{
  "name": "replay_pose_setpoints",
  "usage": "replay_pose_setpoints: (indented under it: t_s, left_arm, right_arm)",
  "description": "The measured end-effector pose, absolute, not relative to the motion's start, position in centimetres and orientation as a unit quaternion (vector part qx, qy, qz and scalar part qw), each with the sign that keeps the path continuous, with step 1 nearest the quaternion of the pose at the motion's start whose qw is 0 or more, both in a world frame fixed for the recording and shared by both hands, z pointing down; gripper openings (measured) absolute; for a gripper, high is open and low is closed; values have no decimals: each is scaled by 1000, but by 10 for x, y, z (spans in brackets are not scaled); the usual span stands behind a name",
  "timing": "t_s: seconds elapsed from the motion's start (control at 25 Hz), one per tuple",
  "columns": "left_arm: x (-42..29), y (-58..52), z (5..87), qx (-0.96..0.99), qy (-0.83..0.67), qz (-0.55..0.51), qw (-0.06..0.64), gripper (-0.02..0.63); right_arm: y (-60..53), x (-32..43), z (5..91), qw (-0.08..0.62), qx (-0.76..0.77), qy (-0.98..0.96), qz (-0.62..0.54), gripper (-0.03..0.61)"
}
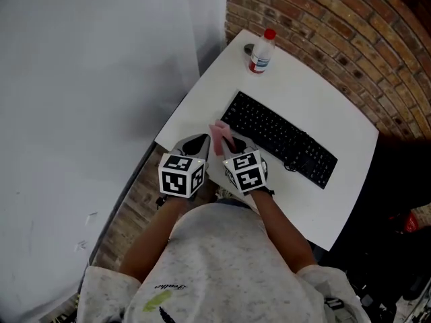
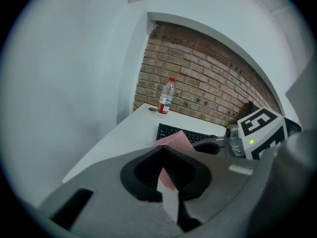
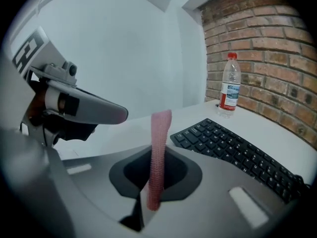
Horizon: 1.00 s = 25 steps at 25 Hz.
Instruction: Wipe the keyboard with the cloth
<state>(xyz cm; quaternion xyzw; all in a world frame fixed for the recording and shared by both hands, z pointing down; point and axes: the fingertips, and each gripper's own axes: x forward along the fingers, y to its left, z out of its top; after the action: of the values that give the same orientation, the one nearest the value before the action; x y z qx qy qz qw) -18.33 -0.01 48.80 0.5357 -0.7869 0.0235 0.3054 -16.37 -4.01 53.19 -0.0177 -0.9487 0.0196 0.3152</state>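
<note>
1. Since the cloth is the thing we work with, we begin at the left. The left gripper [image 2: 161, 150] is clamped on one edge of the pink cloth [image 1: 220, 136], and a corner of it stands up past the jaw tips.
2. Just to the right, the right gripper [image 3: 157, 155] is pinched onto the same cloth. In its own view the cloth shows as a thin, knobbly strip rising between the jaws. The cloth therefore hangs between our two grippers, just beside the near left end of the keyboard [image 1: 279, 138]. We cannot tell whether it touches the keys.
3. We judge the cloth light, soft and limp. Its nubbed weave should keep it from slipping out of a grip. We would hold it by a bunched fold, so that a pad of fabric hangs below the jaws to meet the keys.
4. The black keyboard lies at a slant across the table. We judge it stiff but light, so it may slide under a firm stroke. Gentle pressure seems wise, perhaps with one gripper steadying its edge.
5. The white table [image 1: 337, 200] looks smooth and is otherwise bare. A red-capped water bottle [image 1: 261, 51] stands at the far corner, well apart from the keyboard.
6. A plain white wall [image 1: 87, 79] fills the left. A brick wall [image 1: 350, 25] curves round the back and right.
</note>
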Motion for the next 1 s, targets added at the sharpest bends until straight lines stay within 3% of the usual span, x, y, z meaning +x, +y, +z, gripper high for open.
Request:
replay_pose_setpoints:
  t_s: [1.0]
  left_arm:
    - [-215, -58, 493, 626, -710, 66, 315, -5]
  right_arm:
    - [-65, -173, 552, 364, 49, -928, 57, 21]
